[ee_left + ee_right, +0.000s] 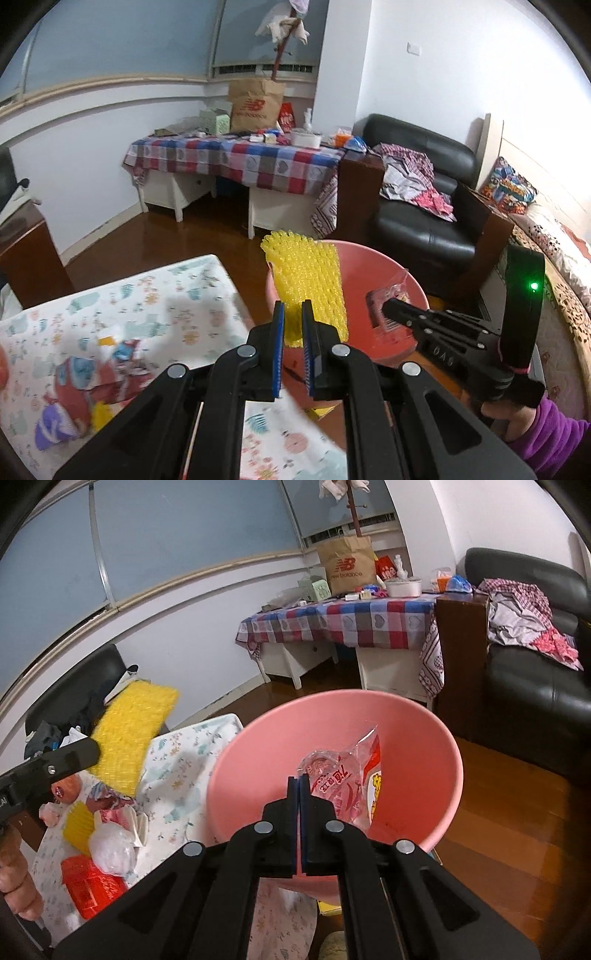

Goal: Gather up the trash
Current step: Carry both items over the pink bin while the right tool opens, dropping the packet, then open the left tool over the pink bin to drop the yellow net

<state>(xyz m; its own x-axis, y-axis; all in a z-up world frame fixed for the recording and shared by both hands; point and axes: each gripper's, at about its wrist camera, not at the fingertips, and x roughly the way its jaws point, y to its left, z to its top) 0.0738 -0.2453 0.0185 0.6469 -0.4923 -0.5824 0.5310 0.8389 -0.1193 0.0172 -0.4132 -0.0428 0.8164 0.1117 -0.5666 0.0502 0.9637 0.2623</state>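
My left gripper (293, 306) is shut on a yellow foam net (310, 280), which stands up from its blue pads beside the near rim of the pink bin (354, 266). In the right wrist view the net (133, 731) hangs at the left gripper's tip (92, 751), over the table's edge. My right gripper (298, 779) is shut on a clear wrapper with red print (343, 782), inside the mouth of the bin (258, 760). The left wrist view shows the right gripper (388, 306) and the wrapper (397, 291) over the bin.
A floral-cloth table (147, 295) left of the bin carries a red packet (92, 890), a white plastic bag (110, 849) and a yellow foam piece (77, 823). A black sofa (424, 221) and a checked-cloth table (236, 158) stand behind. A purple sleeve (554, 435) holds the right gripper.
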